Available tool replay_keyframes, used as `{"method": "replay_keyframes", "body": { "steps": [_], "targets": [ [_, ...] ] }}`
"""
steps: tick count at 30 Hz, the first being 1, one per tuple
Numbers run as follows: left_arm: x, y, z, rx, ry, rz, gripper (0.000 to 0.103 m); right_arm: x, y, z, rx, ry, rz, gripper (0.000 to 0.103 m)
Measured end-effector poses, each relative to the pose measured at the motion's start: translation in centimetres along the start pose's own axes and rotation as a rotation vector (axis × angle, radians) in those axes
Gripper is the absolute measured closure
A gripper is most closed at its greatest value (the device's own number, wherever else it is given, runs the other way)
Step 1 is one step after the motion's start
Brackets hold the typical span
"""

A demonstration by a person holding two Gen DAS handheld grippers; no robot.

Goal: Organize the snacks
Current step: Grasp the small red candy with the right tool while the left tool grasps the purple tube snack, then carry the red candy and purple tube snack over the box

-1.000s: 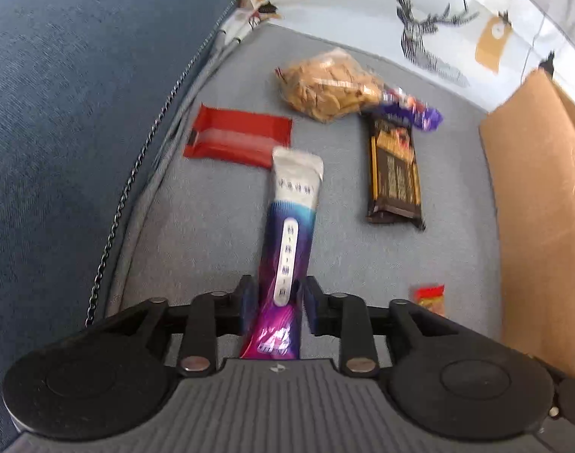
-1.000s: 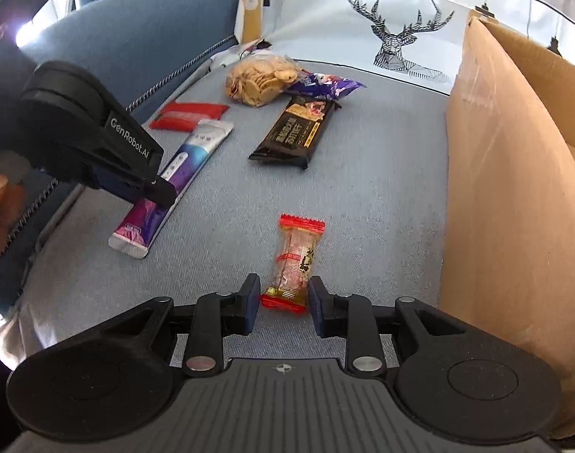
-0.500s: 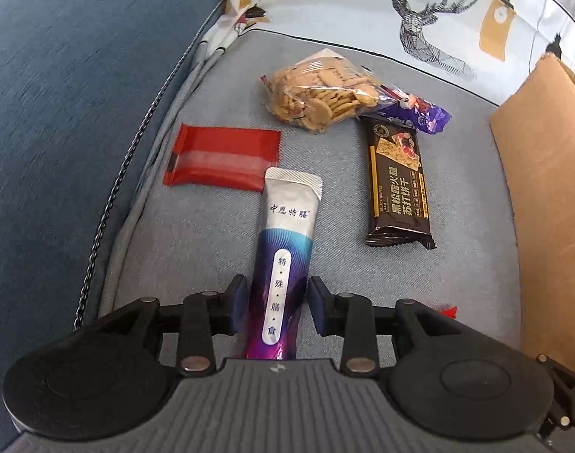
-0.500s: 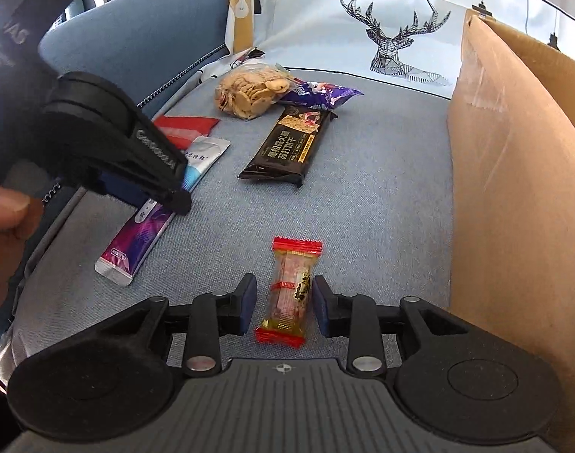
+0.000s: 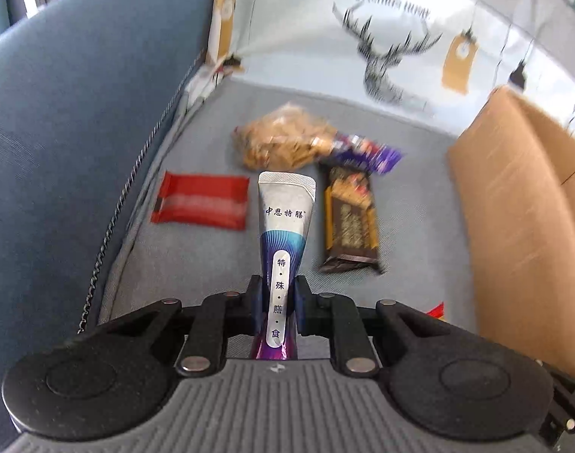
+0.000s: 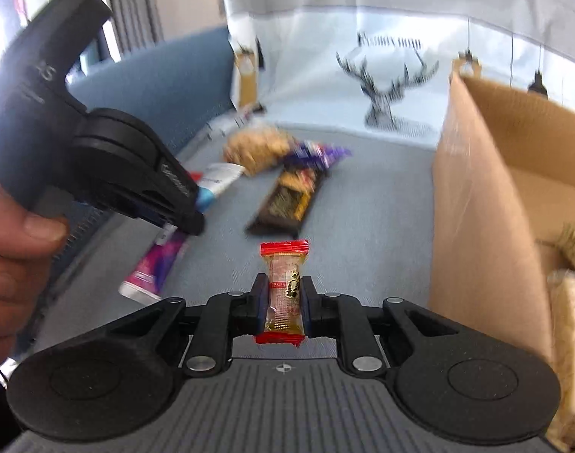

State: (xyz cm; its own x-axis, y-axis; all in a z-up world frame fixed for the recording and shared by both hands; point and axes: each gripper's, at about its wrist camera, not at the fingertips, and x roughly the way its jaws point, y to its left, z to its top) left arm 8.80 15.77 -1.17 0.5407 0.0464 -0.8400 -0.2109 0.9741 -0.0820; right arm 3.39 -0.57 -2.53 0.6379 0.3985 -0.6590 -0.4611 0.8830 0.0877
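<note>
Lots of motion blur here, so most wrappers past the grippers can't be read. The deer print on the white cloth (image 6: 381,87) has a smeared line of lettering above it, illegible.

What is readable: the silver-and-purple stick pouch (image 5: 283,249) carries Chinese characters, 中思特膳 near its top and 特殊膳食 down a white strip. The left gripper (image 5: 278,304) is closing, its pads pressed on the pouch's lower half; the pouch's bottom end is hidden behind the gripper body.

The right gripper (image 6: 283,304) is clamped on a small red-ended candy (image 6: 284,287); its gold print is too small to read.

The cardboard box (image 6: 487,207) sits just right of the right gripper, with pale packets inside, cut off at the edge. Ahead of both grippers lie a red packet (image 5: 202,201), a cracker bag (image 5: 283,139), a dark bar (image 5: 349,222) and a purple wrapper (image 5: 366,151).
</note>
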Motion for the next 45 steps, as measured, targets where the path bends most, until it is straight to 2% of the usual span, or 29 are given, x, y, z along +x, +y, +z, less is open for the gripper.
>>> {"method": "replay_keyframes", "body": {
  "steps": [7,13,16,21,24,27,30,39,45],
  "targets": [
    [-4.4,-0.3,0.2,-0.048,-0.151,-0.075,0.085,-5.0,0.3,1.7,0.02,-0.13,0.008,0.085],
    [-6.1,-1.7,1.0,-0.103,-0.207,-0.115,0.085,-9.6,-2.8,3.7,0.026,-0.277,-0.002,0.085],
    [-6.7,-3.0,1.3,-0.1,-0.224,-0.108,0.085,-10.1,-5.9,4.6,0.08,-0.246,-0.017,0.085],
    [-7.4,-4.6,1.4,-0.078,-0.263,-0.117,0.085,-11.7,-10.6,6.7,0.111,-0.303,-0.056,0.085],
    [-7.5,-5.3,1.3,-0.069,-0.279,-0.128,0.085,-12.1,-13.1,6.2,0.16,-0.323,-0.093,0.085],
    [-7.7,-5.7,1.5,-0.078,-0.294,-0.141,0.085,-12.3,-14.8,5.3,0.194,-0.286,-0.14,0.085],
    [-7.9,-6.6,1.6,-0.086,-0.314,-0.159,0.085,-13.0,-16.0,5.0,0.209,-0.307,-0.138,0.085],
    [-9.6,-10.5,1.0,-0.089,-0.408,-0.287,0.085,-15.0,-18.0,4.7,0.166,-0.361,-0.21,0.085],
    [-10.3,-14.2,0.1,-0.042,-0.451,-0.381,0.085,-16.0,-19.7,4.4,0.184,-0.376,-0.265,0.085]
  ]
}}
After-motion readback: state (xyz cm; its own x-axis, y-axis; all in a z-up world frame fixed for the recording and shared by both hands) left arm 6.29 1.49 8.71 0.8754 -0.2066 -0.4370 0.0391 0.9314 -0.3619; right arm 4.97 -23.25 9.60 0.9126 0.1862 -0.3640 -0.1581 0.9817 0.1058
